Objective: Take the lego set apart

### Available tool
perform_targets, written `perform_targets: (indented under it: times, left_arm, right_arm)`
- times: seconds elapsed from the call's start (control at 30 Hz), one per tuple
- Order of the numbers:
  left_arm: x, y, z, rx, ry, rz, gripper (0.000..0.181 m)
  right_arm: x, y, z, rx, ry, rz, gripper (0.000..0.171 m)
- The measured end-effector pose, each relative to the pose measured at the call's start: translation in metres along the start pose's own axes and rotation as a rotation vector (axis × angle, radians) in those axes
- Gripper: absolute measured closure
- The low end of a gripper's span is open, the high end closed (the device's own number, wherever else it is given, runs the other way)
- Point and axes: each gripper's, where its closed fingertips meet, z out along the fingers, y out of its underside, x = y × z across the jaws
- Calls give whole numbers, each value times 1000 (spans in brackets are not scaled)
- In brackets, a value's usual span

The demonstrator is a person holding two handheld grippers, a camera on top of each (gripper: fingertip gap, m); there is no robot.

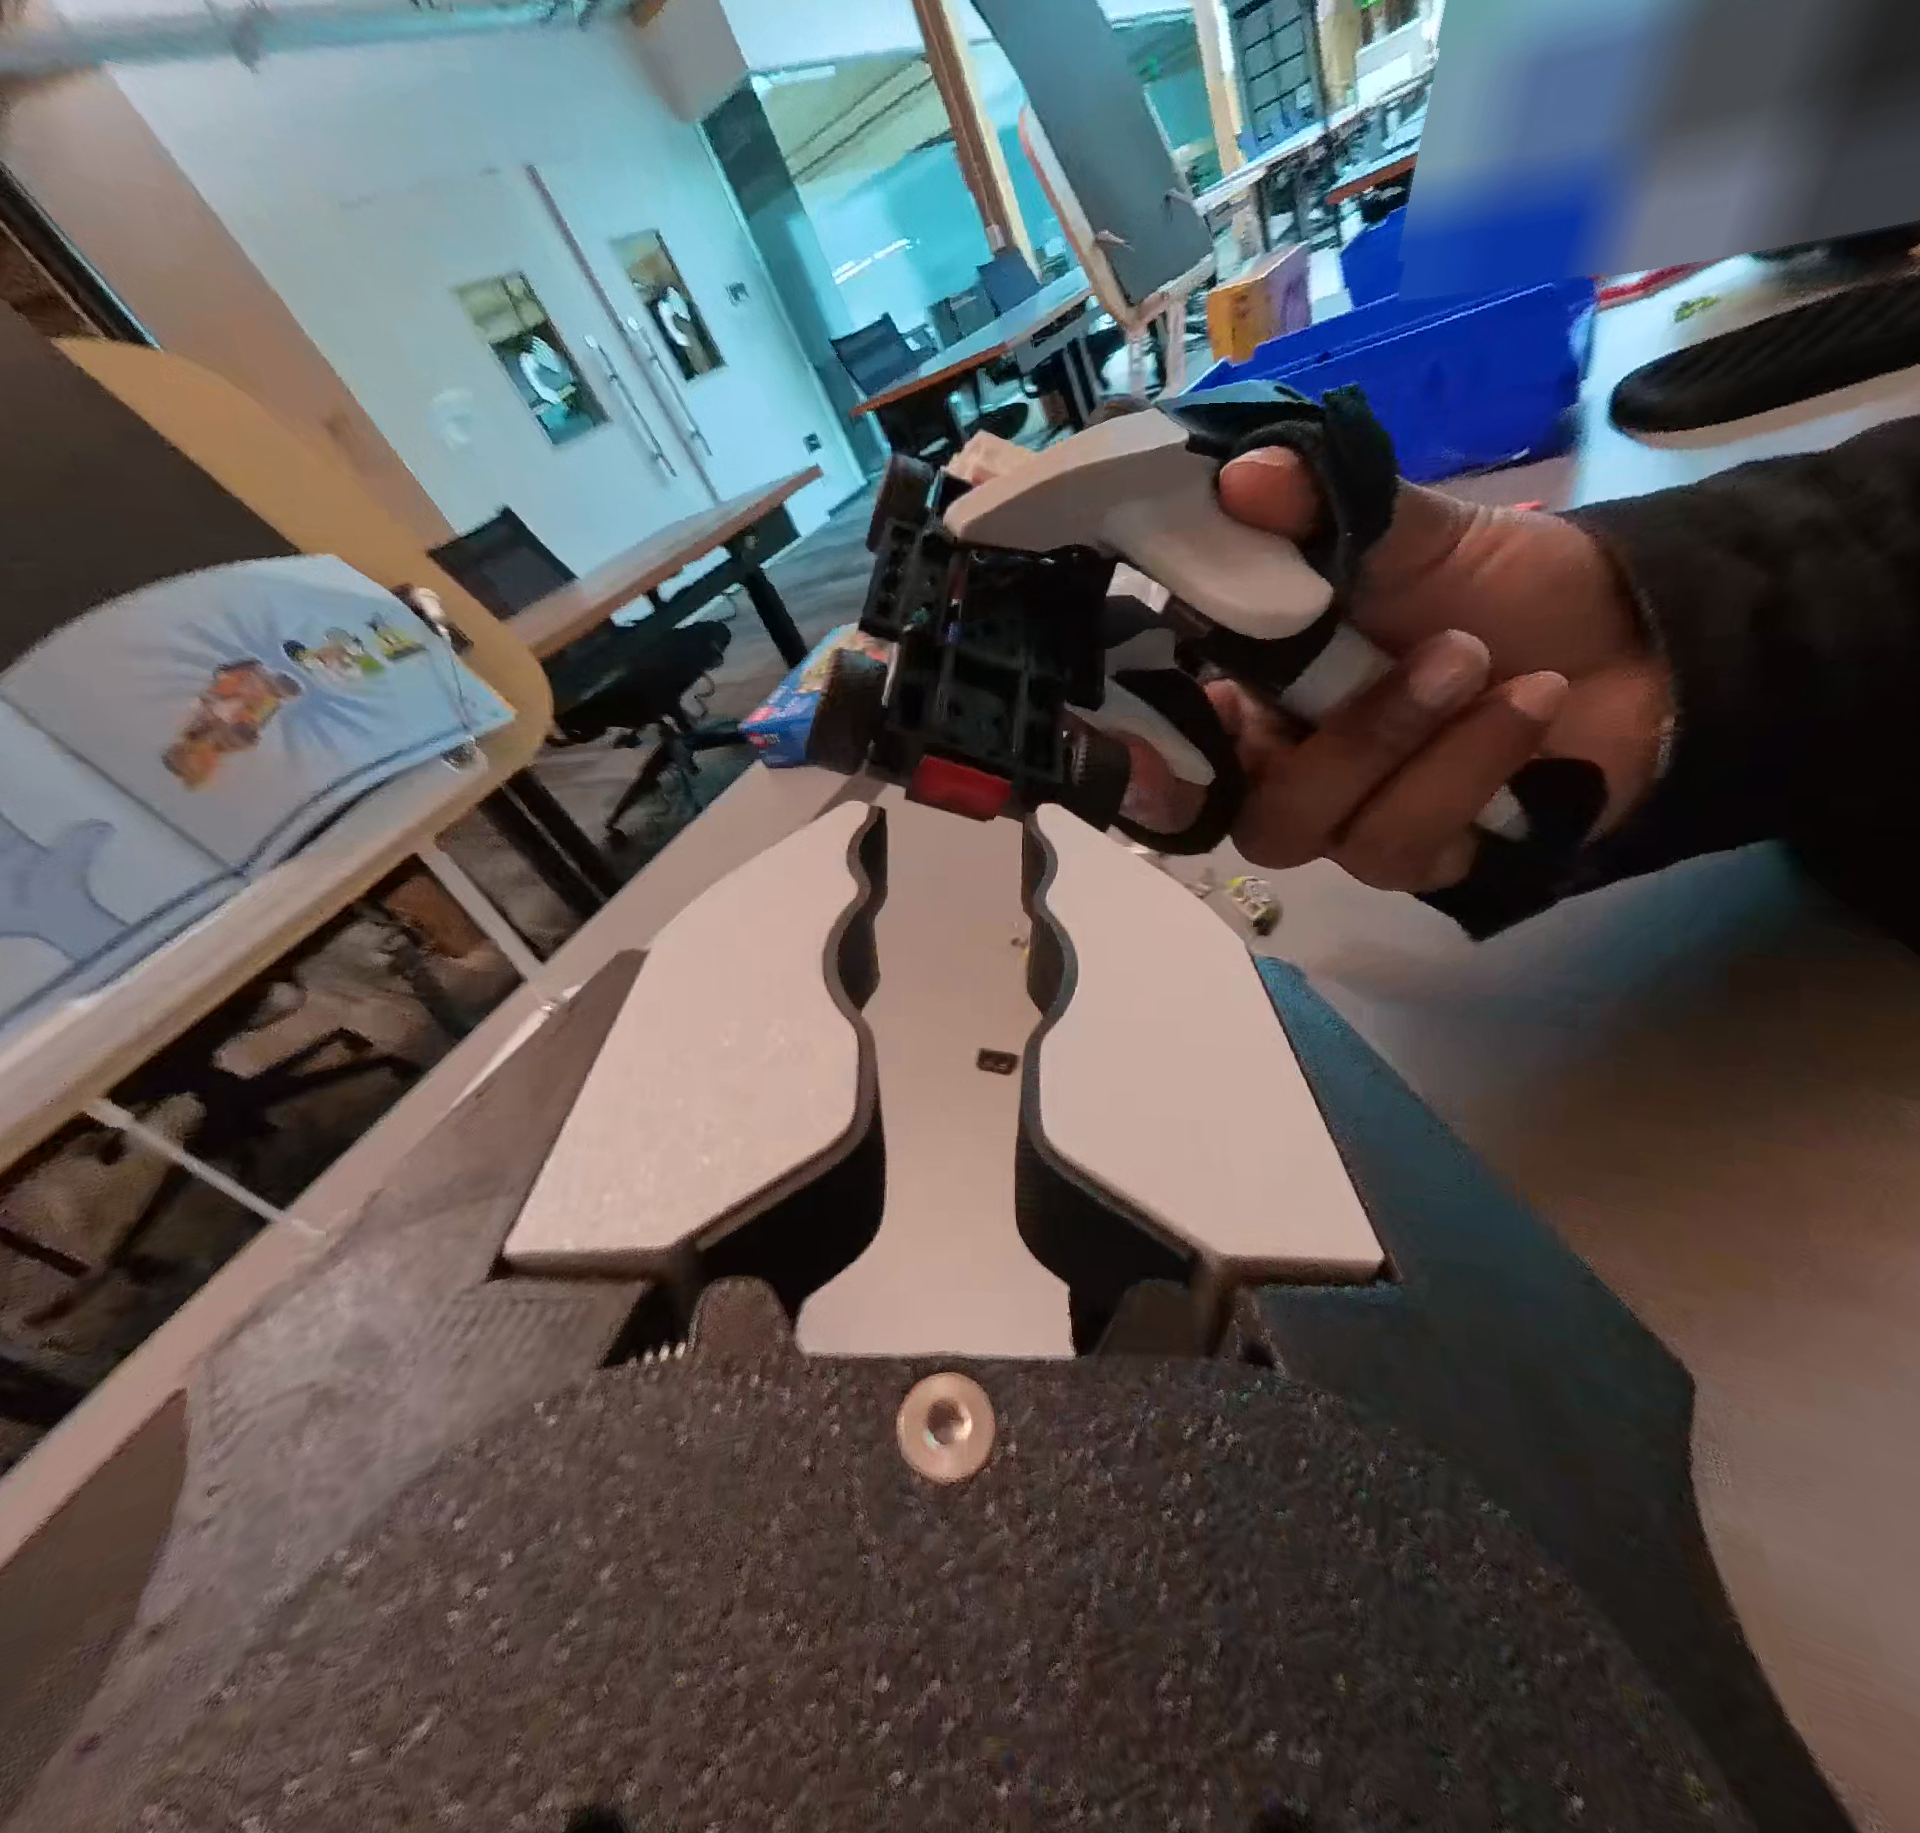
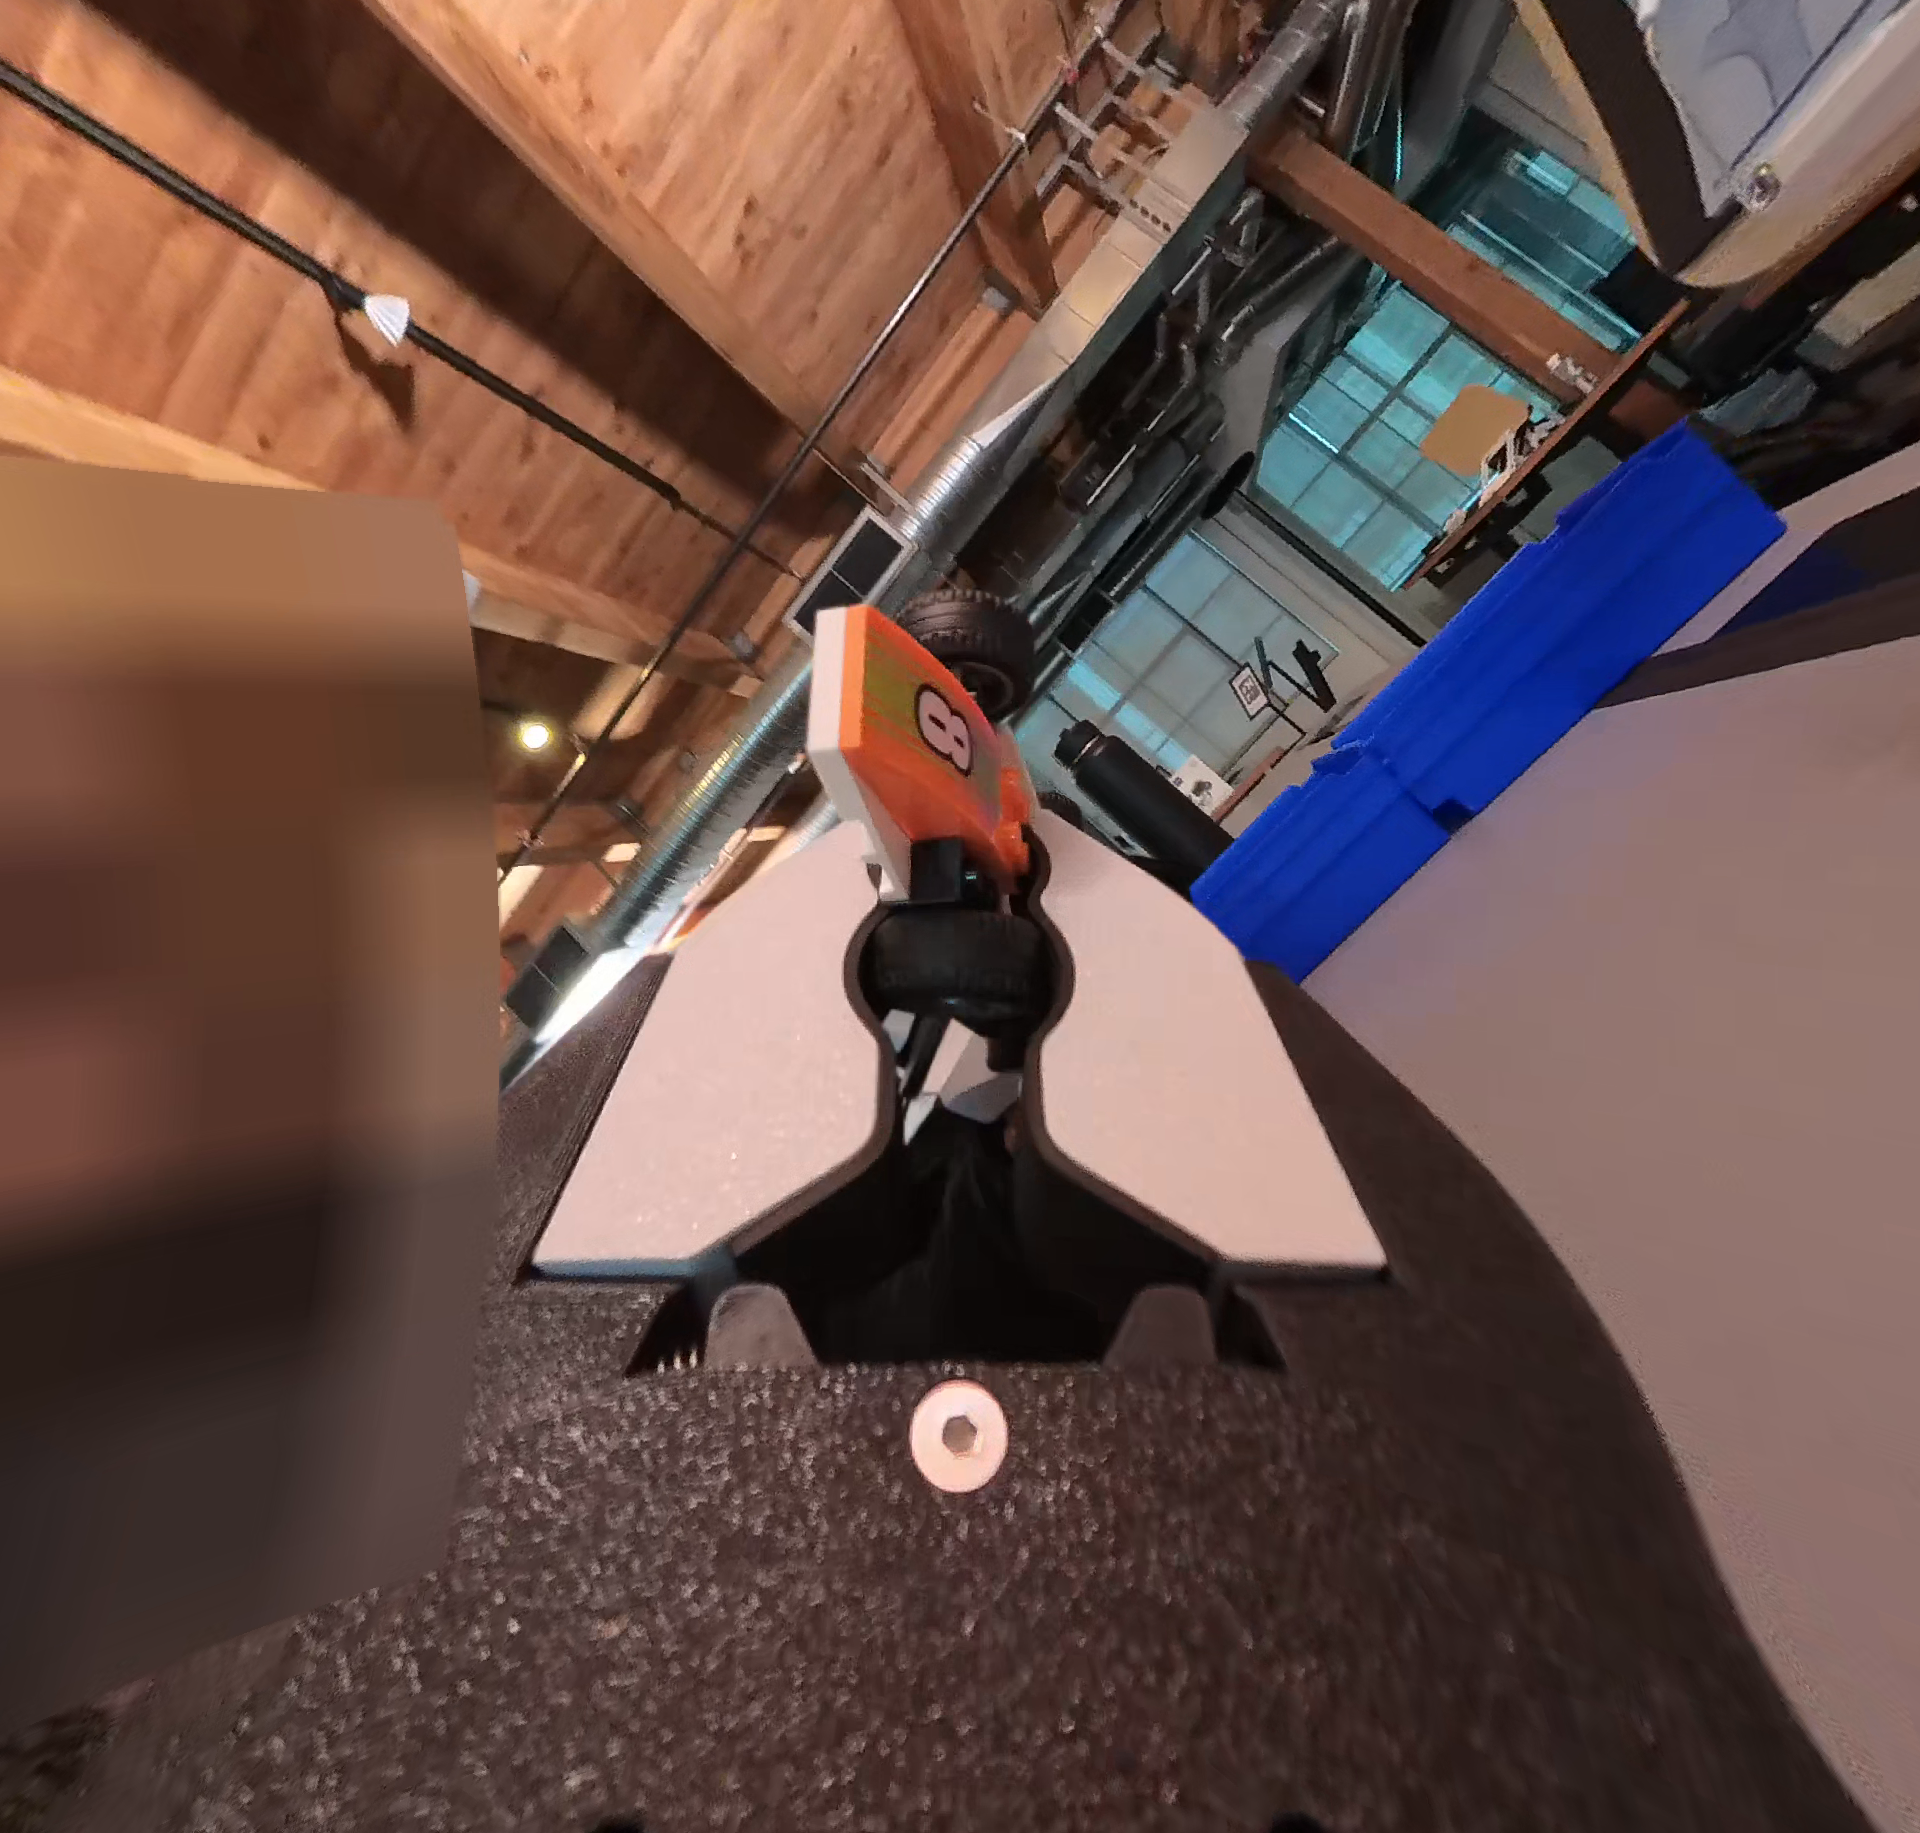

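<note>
1. Right gripper (image 2: 951, 962) is clenched on the lego car (image 2: 920, 744), pinching a black tyre (image 2: 951, 968) in the notch between its fingers. Car is held up off the table (image 1: 1455, 1108), orange top facing the right wrist camera.
2. Left gripper (image 1: 951, 827) is released, nothing between its fingers; tips sit just below the car's black underside (image 1: 977, 661), near a red piece (image 1: 961, 781).
3. Risk: the grip is on a rubber tyre only. My guess is that any pull from the left could pop the wheel off its axle or twist the car out.
4. Risk: a freed brick may fall; small loose bits (image 1: 1252, 895) already lie on the table near the edge.
</note>
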Motion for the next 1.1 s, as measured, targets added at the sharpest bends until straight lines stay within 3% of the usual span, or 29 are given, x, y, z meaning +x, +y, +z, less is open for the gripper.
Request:
perform_targets:
  times: [0.3, 0.53, 0.63, 1.1]
  left_arm:
    - [2, 8, 3, -44, -81, 208, 166]
    - [-4, 11, 2, -75, -134, 326, 163]
    - [-3, 11, 2, -60, -109, 272, 155]
    - [10, 8, 0, -11, 4, 210, 166]
  right_arm:
    - [12, -1, -4, 41, -5, 126, 152]
    - [22, 13, -2, -44, 33, 156, 153]
    - [23, 11, -4, -39, 30, 156, 153]
    - [27, 10, -7, -50, 46, 181, 154]
